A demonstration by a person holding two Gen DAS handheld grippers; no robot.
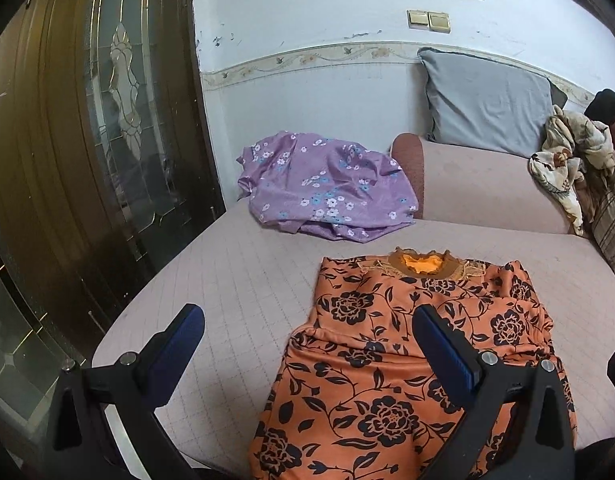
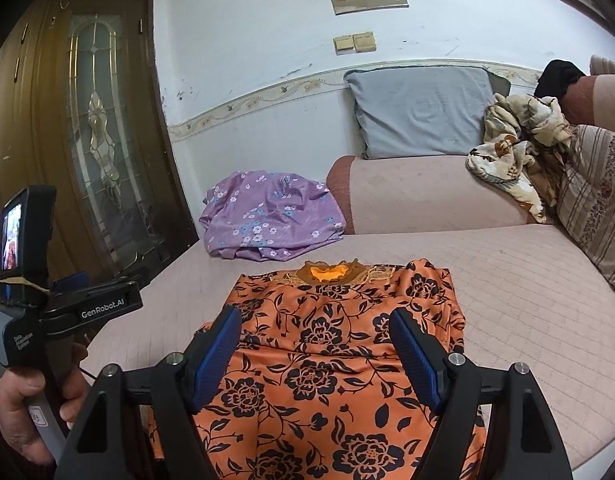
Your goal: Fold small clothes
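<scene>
Tongs (image 2: 314, 354) agape over orange garment (image 2: 327, 360)

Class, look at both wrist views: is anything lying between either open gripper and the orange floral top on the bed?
Nothing visible. The orange floral top lies directly under the open right gripper and beside the open left gripper. The purple floral garment lies farther back, well apart from the top.

A home bedroom: beyond the jaws lie a quilted mattress (image 2: 487, 280), a grey pillow (image 2: 419, 112) against the wall, and a wooden door (image 2: 87, 120) to their left.
</scene>
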